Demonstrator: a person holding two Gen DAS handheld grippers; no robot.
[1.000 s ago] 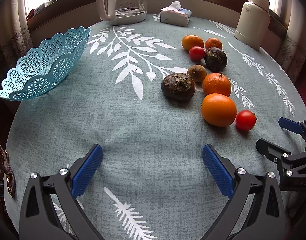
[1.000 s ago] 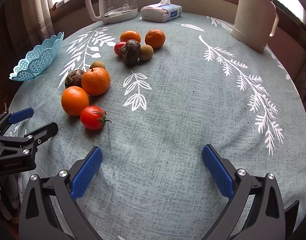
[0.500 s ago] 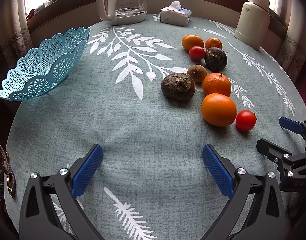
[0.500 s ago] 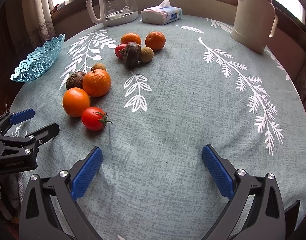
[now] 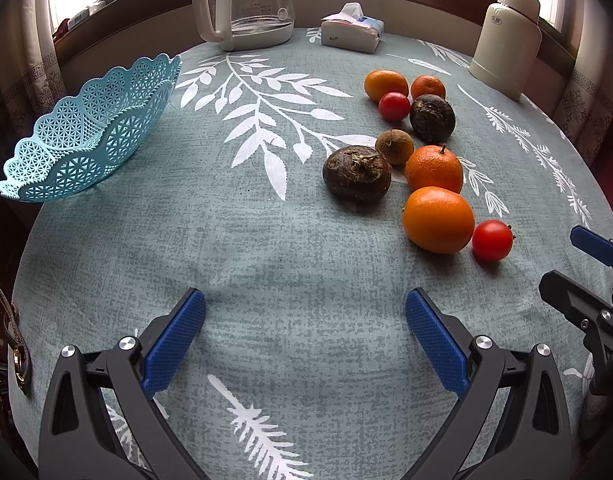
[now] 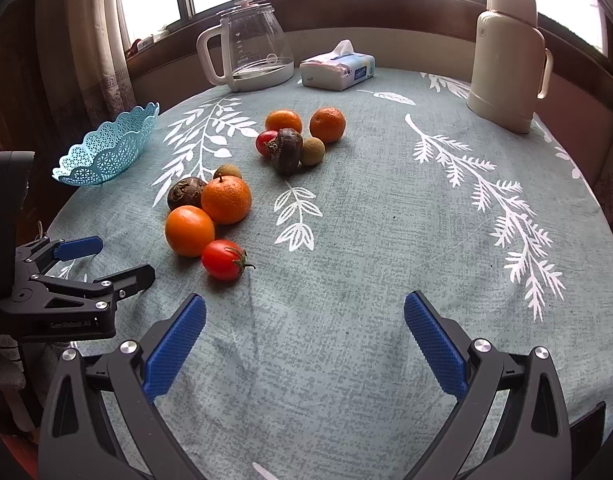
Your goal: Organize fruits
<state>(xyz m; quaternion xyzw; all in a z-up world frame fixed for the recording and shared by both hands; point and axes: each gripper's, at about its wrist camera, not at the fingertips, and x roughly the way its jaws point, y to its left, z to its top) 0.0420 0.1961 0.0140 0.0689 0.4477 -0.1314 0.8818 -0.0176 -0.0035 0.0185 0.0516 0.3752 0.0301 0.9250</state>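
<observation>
Fruits (image 6: 226,204) lie clustered on the tabletop (image 6: 366,260), apart from the basket (image 5: 90,128); left claw (image 5: 306,336) and right claw (image 6: 304,332) both gape, empty.

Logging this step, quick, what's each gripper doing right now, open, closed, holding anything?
Left gripper: open, holding nothing.
Right gripper: open, holding nothing.

Only readable bit is "GenRobot.AI" printed in small pale letters on the black body of the left gripper (image 6: 102,262), lower left of the right wrist view. Everything else is too blurry.
</observation>
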